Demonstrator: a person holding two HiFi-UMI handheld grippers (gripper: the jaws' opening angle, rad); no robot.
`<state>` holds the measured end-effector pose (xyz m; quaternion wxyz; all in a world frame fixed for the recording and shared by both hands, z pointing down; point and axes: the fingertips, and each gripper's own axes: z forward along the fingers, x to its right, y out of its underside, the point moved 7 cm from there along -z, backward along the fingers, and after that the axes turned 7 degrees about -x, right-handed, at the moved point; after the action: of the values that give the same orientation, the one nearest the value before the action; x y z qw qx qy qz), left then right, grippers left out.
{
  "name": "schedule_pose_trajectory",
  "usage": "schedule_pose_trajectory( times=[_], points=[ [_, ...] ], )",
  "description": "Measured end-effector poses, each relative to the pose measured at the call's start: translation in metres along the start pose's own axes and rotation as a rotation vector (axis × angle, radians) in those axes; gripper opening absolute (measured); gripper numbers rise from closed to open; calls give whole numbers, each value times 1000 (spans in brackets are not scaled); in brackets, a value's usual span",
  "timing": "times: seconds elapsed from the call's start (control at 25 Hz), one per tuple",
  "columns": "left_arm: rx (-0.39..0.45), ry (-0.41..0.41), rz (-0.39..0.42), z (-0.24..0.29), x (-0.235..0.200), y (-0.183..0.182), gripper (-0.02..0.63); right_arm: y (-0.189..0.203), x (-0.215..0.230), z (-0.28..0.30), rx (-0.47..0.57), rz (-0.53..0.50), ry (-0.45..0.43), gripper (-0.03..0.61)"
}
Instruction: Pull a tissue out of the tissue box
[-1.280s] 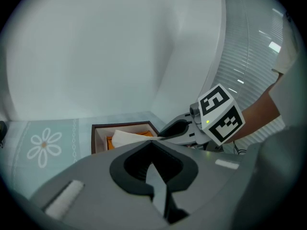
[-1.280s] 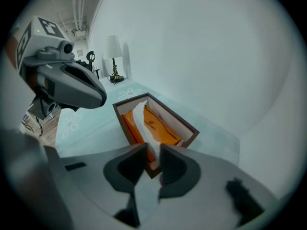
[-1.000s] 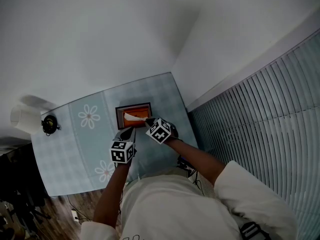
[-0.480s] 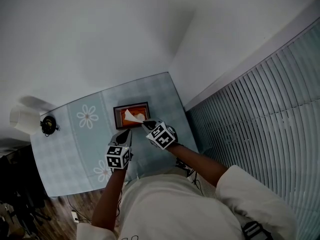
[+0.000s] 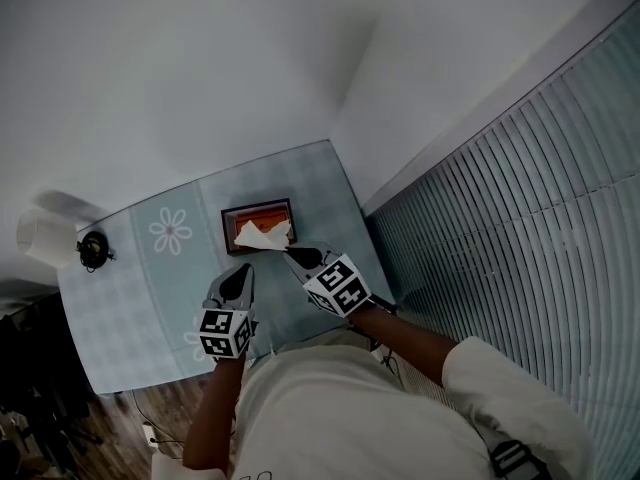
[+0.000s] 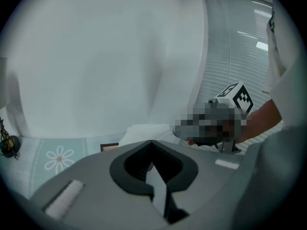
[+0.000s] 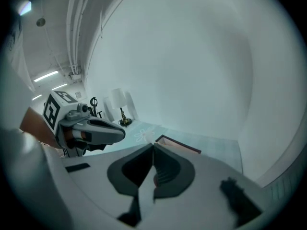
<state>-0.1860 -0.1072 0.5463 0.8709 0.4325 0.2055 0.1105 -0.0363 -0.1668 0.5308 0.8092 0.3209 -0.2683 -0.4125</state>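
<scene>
Left tool (image 5: 243, 271): nearest, jaws pressed together, nothing between them, hovering over the worktop (image 5: 130, 288) short of the box.

Right tool (image 5: 297, 257): jaws also pressed together, with no gap at the tip in its own view.

Change over the last second: the right tool has drawn back toward the person from the box opening. The tissue (image 5: 260, 235) now stands taller and wider out of the tissue box (image 5: 258, 206). The tissue's near corner runs to the right tool's tip, so I judge it pinched there.

Reading: pull under way, sheet partly out, not yet free.

Position: the tissue lies just beyond the right tool's tip, and ahead and slightly right of the left tool. The box sits beneath it, farther still.
</scene>
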Motion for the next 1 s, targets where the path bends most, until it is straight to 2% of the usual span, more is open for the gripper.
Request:
schedule_pose_trajectory(
  times=[0.44, 1.0],
  points=[
    [151, 38, -41, -64, 44, -27, 5, -19, -43, -77, 161, 84, -20, 14],
    [180, 28, 9, -70, 47, -40, 5, -16, -56, -78, 215, 96, 20, 14]
  ],
)
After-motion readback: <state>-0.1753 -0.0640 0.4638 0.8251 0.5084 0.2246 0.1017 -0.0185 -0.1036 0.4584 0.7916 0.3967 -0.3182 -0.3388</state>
